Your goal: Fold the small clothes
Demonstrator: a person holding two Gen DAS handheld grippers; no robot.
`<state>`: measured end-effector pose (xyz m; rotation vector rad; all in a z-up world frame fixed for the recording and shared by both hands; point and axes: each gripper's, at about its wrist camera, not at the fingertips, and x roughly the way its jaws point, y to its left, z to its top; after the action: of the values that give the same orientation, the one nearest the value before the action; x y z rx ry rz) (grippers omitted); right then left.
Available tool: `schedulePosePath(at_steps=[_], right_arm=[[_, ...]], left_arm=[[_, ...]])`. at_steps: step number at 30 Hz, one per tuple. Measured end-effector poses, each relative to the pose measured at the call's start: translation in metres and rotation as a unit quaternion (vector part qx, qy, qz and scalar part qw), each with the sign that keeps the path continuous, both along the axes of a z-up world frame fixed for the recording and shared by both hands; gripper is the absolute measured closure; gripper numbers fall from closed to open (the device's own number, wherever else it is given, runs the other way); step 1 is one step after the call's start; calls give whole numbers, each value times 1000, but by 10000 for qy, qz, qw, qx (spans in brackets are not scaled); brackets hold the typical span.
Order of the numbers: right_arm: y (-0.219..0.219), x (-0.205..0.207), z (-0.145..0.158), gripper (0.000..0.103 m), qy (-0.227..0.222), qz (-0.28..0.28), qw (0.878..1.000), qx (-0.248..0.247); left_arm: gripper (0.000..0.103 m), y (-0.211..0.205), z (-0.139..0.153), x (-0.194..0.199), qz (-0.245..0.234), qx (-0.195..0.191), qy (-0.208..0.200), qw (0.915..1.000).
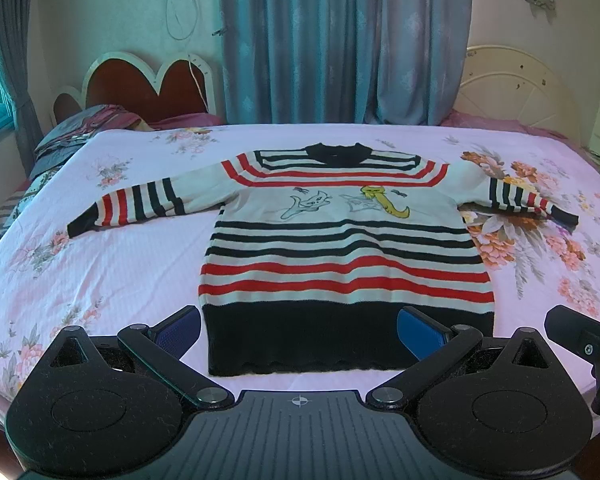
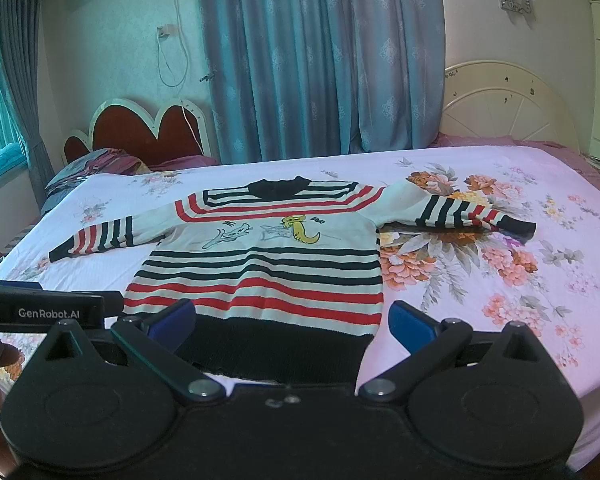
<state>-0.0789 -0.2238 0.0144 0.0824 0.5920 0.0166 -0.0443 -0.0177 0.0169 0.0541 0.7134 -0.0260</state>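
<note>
A small striped sweater (image 1: 340, 256), white with black and red stripes, cat drawings on the chest and a black hem, lies flat and face up on the bed, both sleeves spread out. It also shows in the right wrist view (image 2: 268, 264). My left gripper (image 1: 298, 330) is open and empty, its blue pads either side of the black hem. My right gripper (image 2: 290, 324) is open and empty, over the hem's right part. The right gripper's edge shows in the left wrist view (image 1: 580, 330); the left gripper's body shows in the right wrist view (image 2: 48, 308).
The bed has a pink floral sheet (image 1: 112, 264) with its near edge just below the hem. A pile of dark bedding (image 1: 72, 132) lies at the far left. Two headboards (image 1: 148, 84) and blue curtains (image 1: 340, 40) stand behind the bed.
</note>
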Motion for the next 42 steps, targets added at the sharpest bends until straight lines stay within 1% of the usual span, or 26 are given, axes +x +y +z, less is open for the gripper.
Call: schedulePosePath(at_steps=[17,25,33,42], right_arm=[[-1,7,-3,1,32,-34,10000,5],[-2,26,-8,1,73,-148,9999,-2],[-8,47,-15,1,131,-365,9992,11],[-6,85,-26,1,266,-527,9983,-17]], left_arm=[[0,6,-9,16,46,1,57,10000],[0,7,-13,31,53,-1,105,9999],[0,9,-19,59,25,17,159,9999],[0,14,-30,113,-31,47,273,9996]])
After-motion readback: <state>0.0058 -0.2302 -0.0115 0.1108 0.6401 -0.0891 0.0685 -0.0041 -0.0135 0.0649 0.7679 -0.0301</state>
